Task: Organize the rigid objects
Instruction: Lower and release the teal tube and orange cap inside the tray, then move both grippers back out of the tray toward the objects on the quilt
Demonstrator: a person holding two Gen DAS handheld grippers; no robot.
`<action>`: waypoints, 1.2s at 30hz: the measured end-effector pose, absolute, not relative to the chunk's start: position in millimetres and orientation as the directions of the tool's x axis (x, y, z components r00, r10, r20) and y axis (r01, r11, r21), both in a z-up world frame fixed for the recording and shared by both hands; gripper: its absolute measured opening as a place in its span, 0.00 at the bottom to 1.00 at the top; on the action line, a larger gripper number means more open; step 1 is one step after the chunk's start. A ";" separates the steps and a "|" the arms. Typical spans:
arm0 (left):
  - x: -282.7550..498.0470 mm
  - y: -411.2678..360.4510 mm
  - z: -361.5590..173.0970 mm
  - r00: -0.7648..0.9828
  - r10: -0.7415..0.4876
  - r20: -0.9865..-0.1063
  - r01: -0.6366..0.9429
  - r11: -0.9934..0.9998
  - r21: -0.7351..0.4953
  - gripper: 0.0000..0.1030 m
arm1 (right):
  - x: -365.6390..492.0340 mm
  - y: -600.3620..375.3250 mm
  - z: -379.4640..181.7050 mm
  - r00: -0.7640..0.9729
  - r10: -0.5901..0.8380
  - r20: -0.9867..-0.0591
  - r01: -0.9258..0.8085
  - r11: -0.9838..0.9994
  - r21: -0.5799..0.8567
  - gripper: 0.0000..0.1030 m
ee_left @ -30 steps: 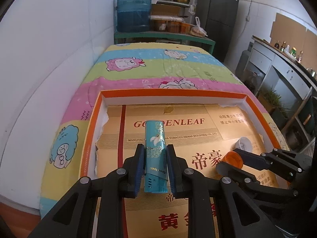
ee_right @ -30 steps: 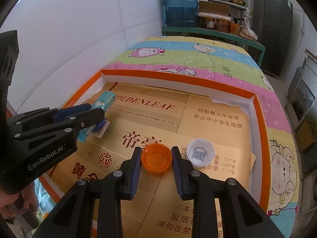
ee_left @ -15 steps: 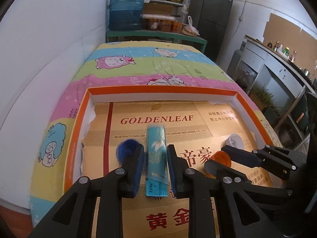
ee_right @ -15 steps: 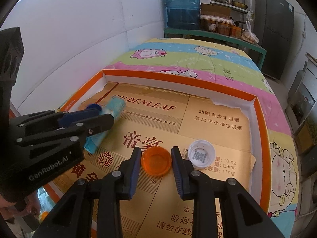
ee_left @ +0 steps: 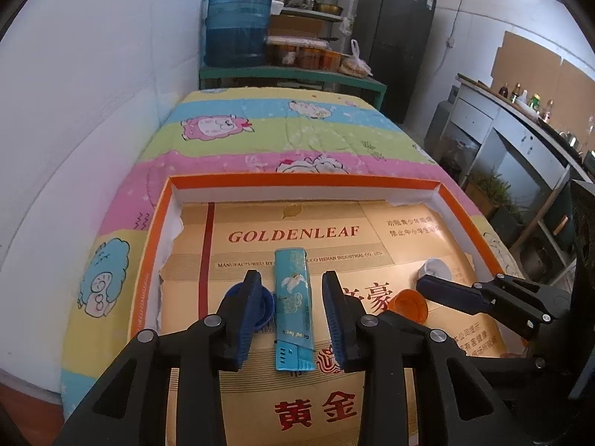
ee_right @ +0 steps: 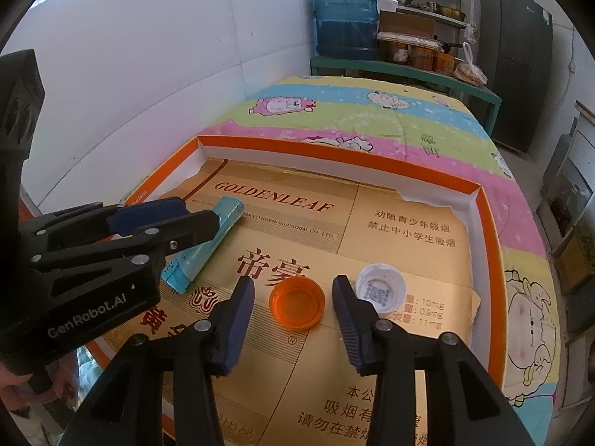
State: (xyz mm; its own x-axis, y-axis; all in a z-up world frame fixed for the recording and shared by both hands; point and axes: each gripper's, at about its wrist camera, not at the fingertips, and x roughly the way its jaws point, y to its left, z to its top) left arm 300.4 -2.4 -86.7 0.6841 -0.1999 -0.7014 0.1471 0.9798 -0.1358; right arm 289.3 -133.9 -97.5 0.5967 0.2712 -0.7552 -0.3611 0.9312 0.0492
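Behind everything you have a kitchen storeroom: a blue water jug [ee_left: 238, 26] at the upper middle of the left wrist view, a dark fridge [ee_left: 394, 44] to its right, and a bed with a cartoon sheet [ee_left: 282, 137] running down toward you. On the bed sits an orange-rimmed tray [ee_left: 301, 180] lined with gold cardboard, and all the loose pieces lie inside it.

Starting at the left of that view, a blue cap [ee_left: 264, 306] lies partly hidden behind the left finger of your left tongs [ee_left: 292, 308]. Those tongs are wide apart and hold nothing. The teal lighter [ee_left: 292, 304] lies flat on the cardboard between the two fingers, lengthwise along them, with clear space on both sides.

Moving right, your right tongs [ee_right: 293, 306] are also spread and empty. The orange cap [ee_right: 296, 301] sits open side up between their fingers, touching neither. Just past the right finger, toward the lower right of the right wrist view, the white cap [ee_right: 380, 293] rests open side up with a printed code inside.

By my reading, both pieces look set down in the tray, so those placements seem done. What remains is unclear: four items lie loosely spread, and whether you should group or line them up cannot be told from here.
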 end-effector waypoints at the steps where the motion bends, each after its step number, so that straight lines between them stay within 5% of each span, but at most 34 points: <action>1: 299.8 -2.4 -85.5 0.686 -0.196 -0.701 0.147 0.980 -0.131 0.35 | 288.8 -134.3 -96.3 0.598 0.270 -0.755 -0.359 0.932 0.049 0.42; 36: 180.3 15.3 -18.0 0.802 -0.132 -0.583 0.086 0.991 -0.107 0.35 | 206.5 -136.1 -38.8 0.671 0.243 -0.701 -0.304 0.952 0.039 0.42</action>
